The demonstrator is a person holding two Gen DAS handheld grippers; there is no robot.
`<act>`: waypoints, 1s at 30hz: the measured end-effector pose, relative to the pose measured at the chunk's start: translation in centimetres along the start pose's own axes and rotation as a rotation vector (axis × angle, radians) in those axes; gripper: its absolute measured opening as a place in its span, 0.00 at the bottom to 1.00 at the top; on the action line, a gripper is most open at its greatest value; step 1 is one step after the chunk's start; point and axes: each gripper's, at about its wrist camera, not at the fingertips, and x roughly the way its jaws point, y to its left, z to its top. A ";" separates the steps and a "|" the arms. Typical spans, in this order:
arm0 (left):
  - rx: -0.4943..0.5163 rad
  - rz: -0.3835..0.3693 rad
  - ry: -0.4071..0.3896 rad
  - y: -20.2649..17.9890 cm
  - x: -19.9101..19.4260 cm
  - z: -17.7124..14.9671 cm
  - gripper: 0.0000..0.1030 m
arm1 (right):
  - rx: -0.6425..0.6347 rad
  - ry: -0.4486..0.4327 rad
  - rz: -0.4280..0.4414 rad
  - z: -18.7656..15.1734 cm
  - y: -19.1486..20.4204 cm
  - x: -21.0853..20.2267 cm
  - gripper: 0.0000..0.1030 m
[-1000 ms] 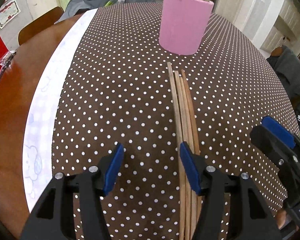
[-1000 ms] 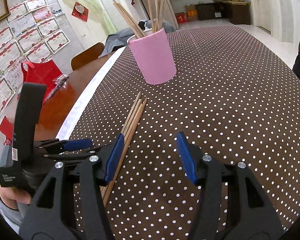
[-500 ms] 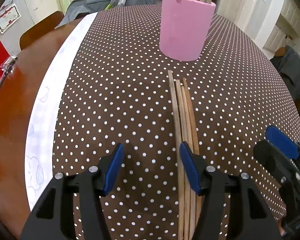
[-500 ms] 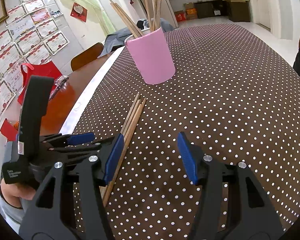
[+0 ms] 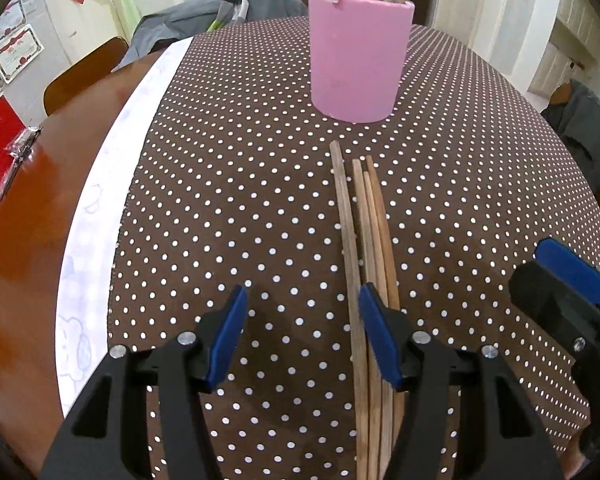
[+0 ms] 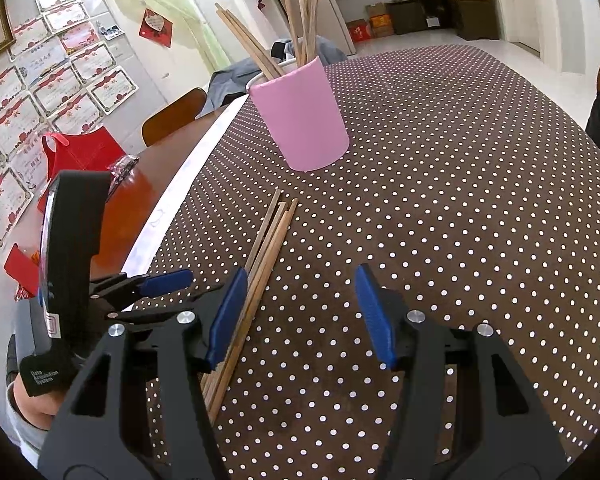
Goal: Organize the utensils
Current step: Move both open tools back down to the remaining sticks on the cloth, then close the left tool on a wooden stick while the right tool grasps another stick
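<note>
A bundle of loose wooden chopsticks point(image 5: 366, 248) lies flat on the polka-dot tablecloth point(image 5: 228, 184), tips toward the pink holder point(image 5: 360, 52) that stands near them with more sticks upright in it. The left gripper point(image 5: 302, 336) stands apart, empty, its right pad over the bundle. The right gripper point(image 6: 302, 316) is likewise spread and empty, its left pad just beside the sticks.

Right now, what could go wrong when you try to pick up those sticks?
1. The sticks lie tightly side by side on the tablecloth, so the open left gripper might catch several or push them apart.
2. The pink cup is tall, already full of leaning sticks; a bump could tip it.
3. The right gripper hangs close by, so the two could bump.
</note>
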 end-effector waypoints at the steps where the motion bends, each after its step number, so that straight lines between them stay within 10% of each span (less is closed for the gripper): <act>1: -0.001 0.003 0.004 0.0 0.1 0.0 0.56 | 0.001 0.001 0.000 0.0 0.0 0.0 0.55; 6: -0.035 -0.005 0.010 0.5 0.8 0.2 0.54 | 0.004 0.007 -0.007 0.0 0.0 0.1 0.55; 11: -0.094 -0.049 0.010 2.5 0.8 0.1 0.06 | -0.013 0.032 -0.034 0.2 0.2 0.5 0.55; 30: -0.243 -0.190 0.029 6.8 0.1 -2.1 0.06 | -0.093 0.281 -0.104 0.5 4.5 6.0 0.34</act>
